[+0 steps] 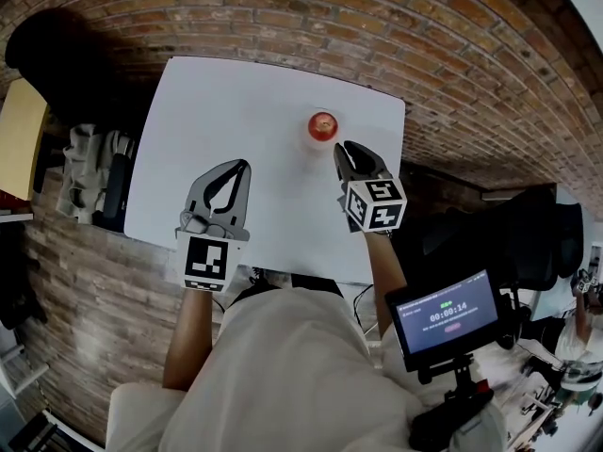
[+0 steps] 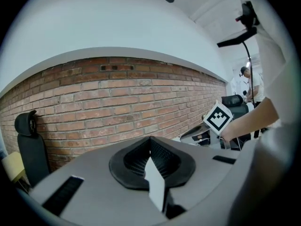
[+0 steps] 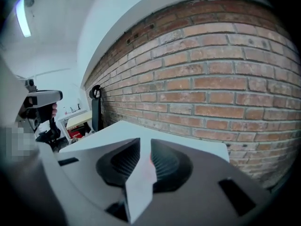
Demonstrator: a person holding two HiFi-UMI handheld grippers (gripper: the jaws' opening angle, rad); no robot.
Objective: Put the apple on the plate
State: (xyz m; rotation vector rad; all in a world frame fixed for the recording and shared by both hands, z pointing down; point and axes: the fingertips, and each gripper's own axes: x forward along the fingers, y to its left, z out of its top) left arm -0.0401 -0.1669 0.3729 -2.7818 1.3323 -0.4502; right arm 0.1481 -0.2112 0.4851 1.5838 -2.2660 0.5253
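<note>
Looking down from the head view, we note the white table (image 1: 236, 102) against a brick wall (image 1: 377, 26); the red apple (image 1: 322, 122) sits on the small red plate (image 1: 311, 137) near the table's far right corner, fully inside its rim as far as we can see.

Right gripper (image 1: 343, 148): held above the table just on our side of the plate, tips pointing towards it; no pad rests on the apple. In the right gripper view its jaws stand a narrow slit apart at the tips (image 3: 145, 142), with nothing caught between them; a reddish tint shows low in the slit, but we cannot say what it is. The table edge and brick wall lie beyond.

Left gripper (image 1: 246, 165): over the near left part of the table, well apart from the plate; its fingertips meet, leaving a teardrop-shaped hollow behind them. The left gripper view confirms it (image 2: 150, 139): jaws pressed together, empty.

That same view shows the right gripper's marker cube (image 2: 218, 117) off to the right, and a black chair (image 2: 26, 145) at the left by the wall.

A small monitor (image 1: 448, 316) on a stand sits at our right.
</note>
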